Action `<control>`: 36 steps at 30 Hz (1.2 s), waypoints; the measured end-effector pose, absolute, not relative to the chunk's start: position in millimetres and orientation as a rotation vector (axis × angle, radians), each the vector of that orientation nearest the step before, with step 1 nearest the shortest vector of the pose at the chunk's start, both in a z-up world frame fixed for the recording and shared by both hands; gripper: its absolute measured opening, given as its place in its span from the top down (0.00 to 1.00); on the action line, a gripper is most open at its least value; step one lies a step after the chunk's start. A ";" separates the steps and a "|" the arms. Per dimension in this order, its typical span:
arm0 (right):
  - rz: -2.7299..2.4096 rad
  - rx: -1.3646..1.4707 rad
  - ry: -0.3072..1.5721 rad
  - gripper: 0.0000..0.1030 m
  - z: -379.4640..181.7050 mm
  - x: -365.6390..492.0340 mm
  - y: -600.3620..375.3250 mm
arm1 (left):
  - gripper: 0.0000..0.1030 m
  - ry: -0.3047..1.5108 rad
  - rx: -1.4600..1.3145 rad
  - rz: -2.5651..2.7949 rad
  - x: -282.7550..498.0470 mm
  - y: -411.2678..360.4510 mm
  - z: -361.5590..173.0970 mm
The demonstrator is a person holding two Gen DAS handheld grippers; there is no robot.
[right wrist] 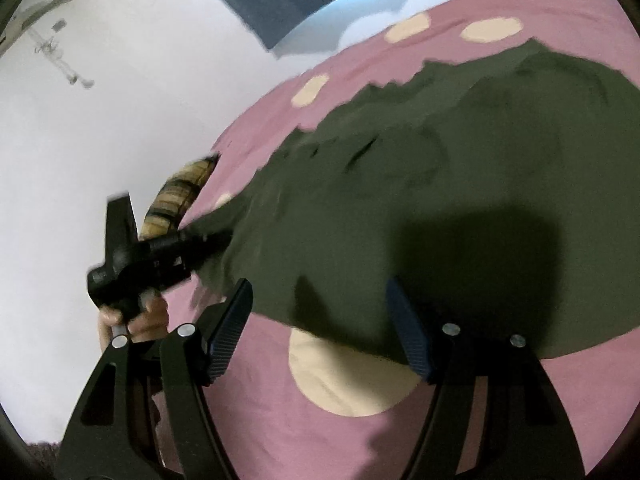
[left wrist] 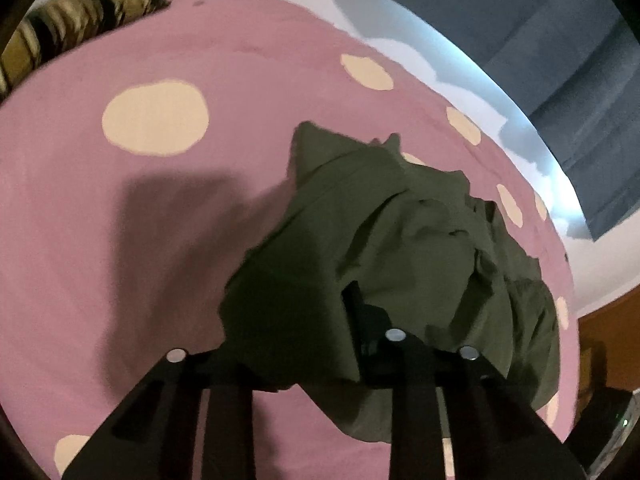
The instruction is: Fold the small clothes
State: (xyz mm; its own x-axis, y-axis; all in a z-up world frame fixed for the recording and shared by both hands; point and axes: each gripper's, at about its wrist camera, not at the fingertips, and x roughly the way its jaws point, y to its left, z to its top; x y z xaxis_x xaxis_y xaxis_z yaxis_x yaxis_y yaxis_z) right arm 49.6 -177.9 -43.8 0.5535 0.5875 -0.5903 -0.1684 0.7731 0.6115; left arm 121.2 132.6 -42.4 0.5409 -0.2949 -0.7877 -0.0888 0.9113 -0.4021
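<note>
Garment (left wrist: 400, 240), olive, lies crumpled mid-frame on the pink spotted bed (left wrist: 120, 240); soft, light, best taken at an edge. Left claw (right wrist: 218, 236) is clamped on its corner; right claw (right wrist: 320, 328) stands apart, empty.

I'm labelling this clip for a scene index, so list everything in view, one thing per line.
garment: one, olive green, rumpled on the bedspread, one edge pinched by the left gripper
bedspread: one, pink with cream dots, under the garment
striped fabric: one, tan and dark, at the bedspread's far edge
curtain: one, blue-grey, against the white wall
left gripper: black, shut on the garment's edge
right gripper: black with blue pads, open, hovering at the garment's near edge
hand: one, holding the left gripper's handle
</note>
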 end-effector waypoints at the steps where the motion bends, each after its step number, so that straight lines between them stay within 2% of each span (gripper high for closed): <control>1: 0.471 0.545 0.937 0.32 -58.6 56.5 -173.9 | 0.81 0.990 -0.402 -0.130 119.4 129.3 -38.4; 4: 0.484 0.579 0.917 0.32 -73.8 63.4 -175.9 | 0.84 0.944 -0.327 -0.153 115.0 113.9 -19.1; 15: 0.509 0.654 0.881 0.31 -59.2 46.9 -205.1 | 0.86 0.819 -0.179 -0.240 103.1 43.8 53.0; 24: 0.446 0.704 0.845 0.31 -50.3 15.5 -262.8 | 0.86 0.722 -0.006 -0.320 86.8 -47.9 95.3; 30: 0.386 0.712 0.812 0.31 -39.5 -0.7 -297.1 | 0.86 0.712 0.084 -0.413 73.6 -113.3 92.0; 36: 0.317 0.776 0.749 0.31 -34.3 -15.7 -344.1 | 0.87 0.796 0.167 -0.508 63.1 -182.1 53.1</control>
